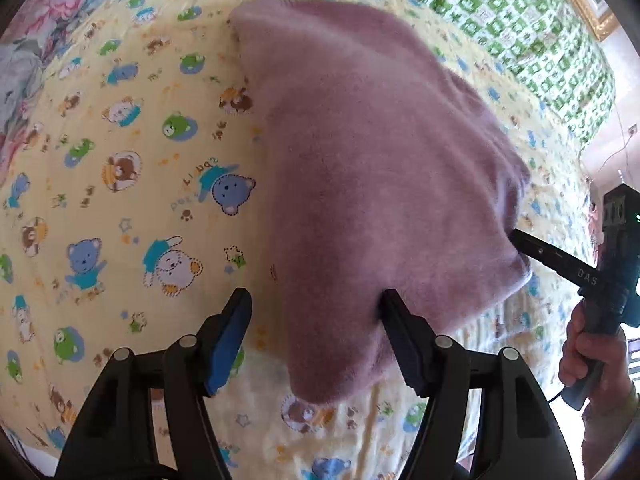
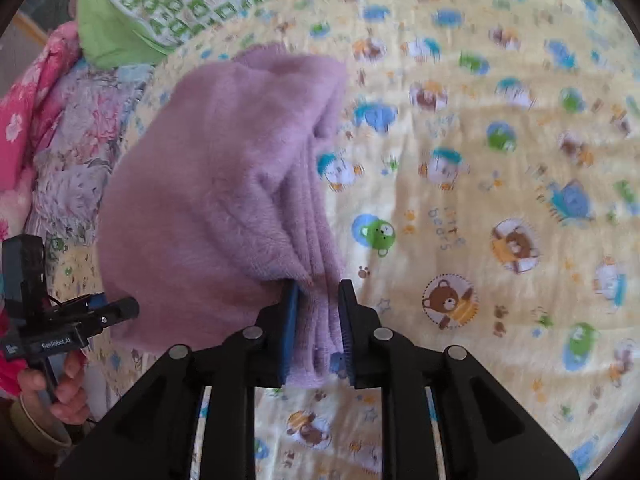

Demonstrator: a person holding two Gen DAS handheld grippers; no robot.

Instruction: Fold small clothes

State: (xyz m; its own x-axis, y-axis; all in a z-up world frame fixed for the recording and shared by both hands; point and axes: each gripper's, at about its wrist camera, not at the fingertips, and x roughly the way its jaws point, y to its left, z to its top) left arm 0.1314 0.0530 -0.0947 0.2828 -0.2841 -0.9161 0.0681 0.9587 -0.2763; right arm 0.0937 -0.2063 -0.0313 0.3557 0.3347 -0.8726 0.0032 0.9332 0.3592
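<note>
A fluffy purple cloth (image 1: 380, 160) lies bunched and folded over on the yellow bear-print sheet (image 1: 120, 140). My left gripper (image 1: 316, 320) stands open and wide. The cloth's near corner hangs between its fingers, resting against the right one only. In the right wrist view, the cloth's (image 2: 208, 180) layered folded edge runs between the narrowly parted fingers of my right gripper (image 2: 318, 296). It touches the left pad, while a strip of the right pad shows bare, so the gripper is open around it. In the left wrist view the right gripper's finger (image 1: 556, 258) reaches under the cloth's right edge.
A green-checked quilt (image 1: 500, 12) (image 2: 192, 4) lies at the far side of the bed. Floral and pink bedding (image 2: 72, 152) is heaped on the left. A person's hands (image 1: 588, 356) (image 2: 60, 388) hold the gripper handles. Bare sheet (image 2: 480, 200) spreads to the right.
</note>
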